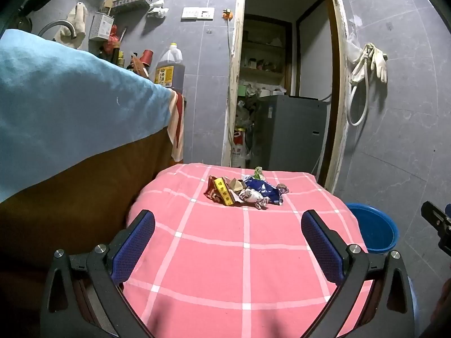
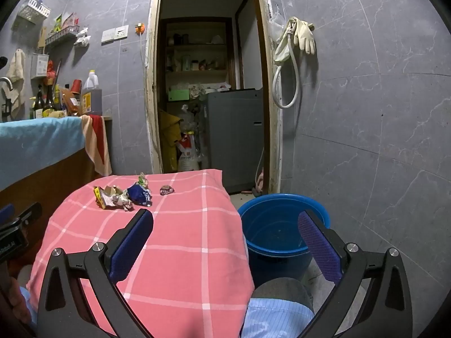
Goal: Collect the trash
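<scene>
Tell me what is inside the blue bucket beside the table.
The blue bucket looks empty: only its bare blue wall and floor show, no wrappers. The right gripper finger and the near rim hide part of the bottom.

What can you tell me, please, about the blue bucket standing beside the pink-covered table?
The blue bucket is a round, open-topped tub that looks like smooth plastic, with a thick rolled rim and darker lower wall. It stands upright on the floor, close beside the right edge of the pink checked cloth, near the grey tiled wall. Its inside looks empty apart from a few specks. Nothing grips it; the open right tool hangs above and before it.
</scene>
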Tool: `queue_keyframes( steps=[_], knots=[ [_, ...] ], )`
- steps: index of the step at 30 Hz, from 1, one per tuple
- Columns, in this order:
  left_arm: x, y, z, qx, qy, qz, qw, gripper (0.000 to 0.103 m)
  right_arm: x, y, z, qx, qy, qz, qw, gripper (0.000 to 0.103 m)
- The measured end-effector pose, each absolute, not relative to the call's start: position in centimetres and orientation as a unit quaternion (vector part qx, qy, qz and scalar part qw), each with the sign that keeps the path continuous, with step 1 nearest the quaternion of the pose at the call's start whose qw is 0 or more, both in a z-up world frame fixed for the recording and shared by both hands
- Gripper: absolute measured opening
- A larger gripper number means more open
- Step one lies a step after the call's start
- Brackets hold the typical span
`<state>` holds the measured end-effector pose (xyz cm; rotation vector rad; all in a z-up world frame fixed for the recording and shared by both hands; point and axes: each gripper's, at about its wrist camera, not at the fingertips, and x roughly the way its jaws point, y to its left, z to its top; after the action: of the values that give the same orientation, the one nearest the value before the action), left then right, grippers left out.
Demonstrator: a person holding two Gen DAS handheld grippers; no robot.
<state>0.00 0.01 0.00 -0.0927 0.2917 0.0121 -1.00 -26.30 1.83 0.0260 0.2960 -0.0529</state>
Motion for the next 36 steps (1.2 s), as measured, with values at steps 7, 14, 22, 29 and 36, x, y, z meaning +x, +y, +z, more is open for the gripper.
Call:
queue_keyframes(
  steps=[7,14,22,29,36],
  knots=[
    [0.17,-0.04,0.03,-0.044,0.147,0.005,0.988,0.101,-0.99,-26.32,1.83,0.013,0.149,-0.026,0.988,0.103],
    [0.54,0.13,0.18,-0.047,0.150,0.003,0.988,0.101,-1.05,-26.34,1.85,0.014,0.147,-0.026,0.989,0.103],
    [0.48,0.01,0.01,-0.046,0.150,0.003,0.988,0.101,-1.00,-26.33,1.80,0.014,0.147,-0.026,0.989,0.103],
    [0.45,0.12,0.00,-0.046,0.151,0.004,0.988,0.101,-1.05,-26.30,1.85,0.014,0.146,-0.026,0.989,0.103],
    [0.47,0.16,0.00,-0.045,0.151,0.002,0.987,0.101,-1.07,-26.31,1.83,0.014,0.146,-0.026,0.989,0.103]
  ],
)
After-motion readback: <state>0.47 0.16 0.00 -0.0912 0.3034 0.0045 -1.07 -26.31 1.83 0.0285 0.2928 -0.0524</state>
